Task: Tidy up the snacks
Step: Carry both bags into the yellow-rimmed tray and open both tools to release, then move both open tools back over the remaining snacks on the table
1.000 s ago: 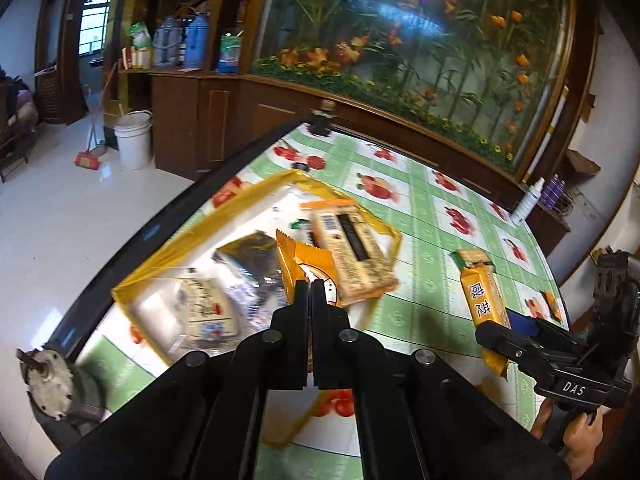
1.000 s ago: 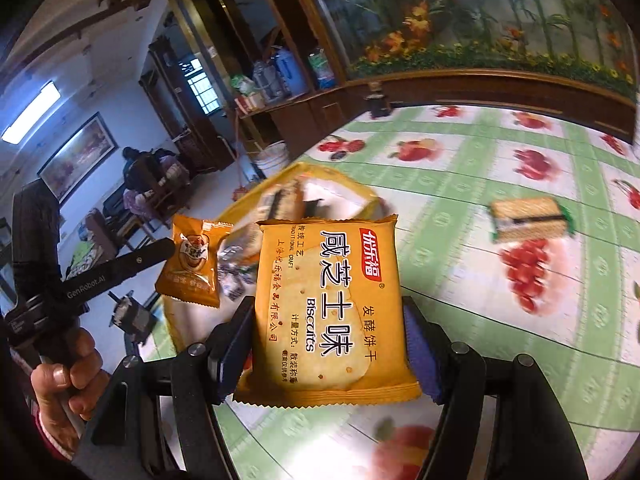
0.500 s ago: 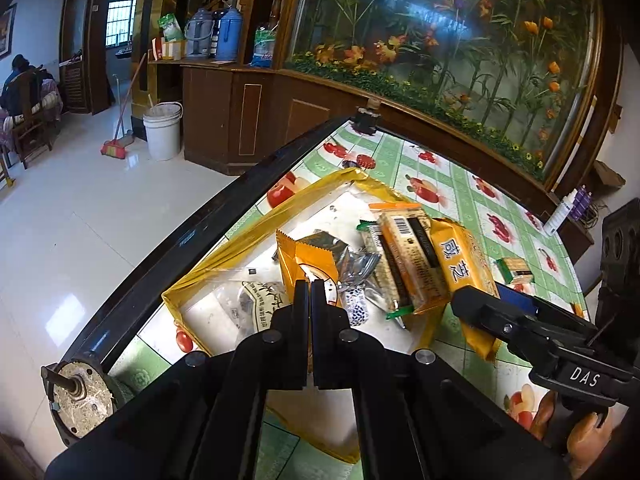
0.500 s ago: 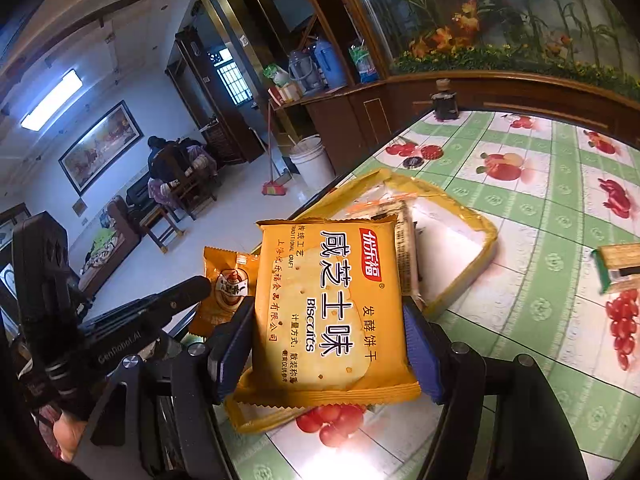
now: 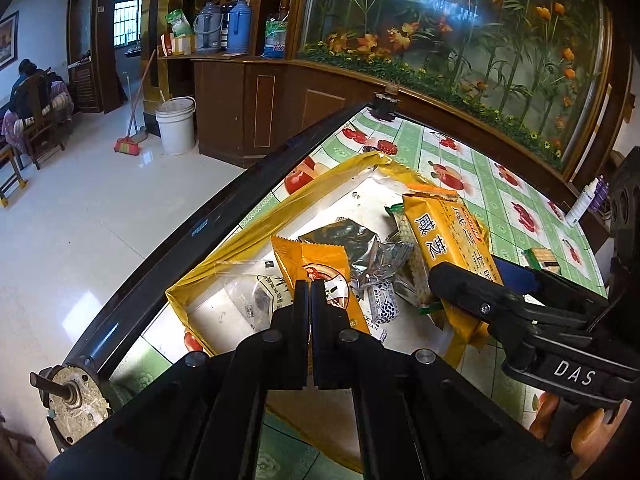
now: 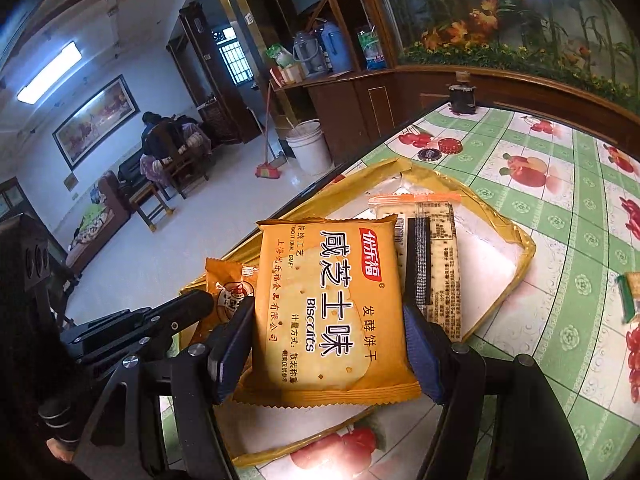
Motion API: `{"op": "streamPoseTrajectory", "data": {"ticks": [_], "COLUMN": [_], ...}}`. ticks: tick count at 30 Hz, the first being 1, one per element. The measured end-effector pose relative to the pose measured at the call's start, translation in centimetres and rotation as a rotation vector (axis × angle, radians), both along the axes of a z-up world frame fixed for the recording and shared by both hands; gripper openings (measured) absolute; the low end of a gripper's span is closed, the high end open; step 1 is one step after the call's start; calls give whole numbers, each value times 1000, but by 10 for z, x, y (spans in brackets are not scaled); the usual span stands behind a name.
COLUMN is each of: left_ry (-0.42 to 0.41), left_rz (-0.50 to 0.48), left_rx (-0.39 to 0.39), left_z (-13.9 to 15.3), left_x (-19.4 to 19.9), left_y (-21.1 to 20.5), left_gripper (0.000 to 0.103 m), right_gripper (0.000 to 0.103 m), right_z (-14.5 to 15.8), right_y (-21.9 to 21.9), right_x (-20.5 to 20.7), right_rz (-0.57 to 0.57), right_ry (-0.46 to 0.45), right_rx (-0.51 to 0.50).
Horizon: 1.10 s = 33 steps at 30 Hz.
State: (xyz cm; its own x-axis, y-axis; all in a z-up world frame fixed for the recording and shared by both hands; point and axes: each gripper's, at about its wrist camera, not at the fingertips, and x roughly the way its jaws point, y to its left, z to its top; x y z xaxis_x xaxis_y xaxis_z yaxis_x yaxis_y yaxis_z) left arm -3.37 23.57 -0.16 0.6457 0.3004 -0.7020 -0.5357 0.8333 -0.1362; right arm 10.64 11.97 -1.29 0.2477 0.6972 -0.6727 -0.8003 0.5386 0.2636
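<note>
Holding the yellow biscuit packet (image 6: pixel 332 312) by its side edges in my right tongs (image 6: pixel 326 350), I have it above the yellow-rimmed tray (image 6: pixel 524 248) on the fruit-print tabletop (image 6: pixel 568 184). My left tongs (image 5: pixel 310 292) are fully closed on a small orange snack packet (image 5: pixel 320 268), also over the tray. A silver foil packet (image 5: pixel 372 252) and a long cracker pack (image 6: pixel 436 256) lie in the tray; another cracker pack (image 5: pixel 542 258) sits out on the tabletop.

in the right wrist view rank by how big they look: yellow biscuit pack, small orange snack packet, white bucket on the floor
1. yellow biscuit pack, largest, though nearest the camera
2. small orange snack packet, partly hidden
3. white bucket, looks smallest only because far off
</note>
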Motion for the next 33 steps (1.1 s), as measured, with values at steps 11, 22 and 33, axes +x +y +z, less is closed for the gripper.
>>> {"op": "streamPoseTrajectory", "data": {"ticks": [11, 22, 33], "left_ry": [15, -32, -44], "left_rz": [78, 117, 80], "left_rx": [47, 187, 219], "left_z": [5, 31, 42], "left_x": [-11, -16, -2], "left_y": [0, -23, -50], "left_gripper": [5, 61, 65], "right_gripper": [74, 79, 79], "right_z": [7, 25, 3], "right_y": [-15, -84, -175], "right_x": [4, 15, 36], "right_rz": [-34, -141, -291], "right_ry": [9, -3, 39], "right_rx": [40, 103, 86]}}
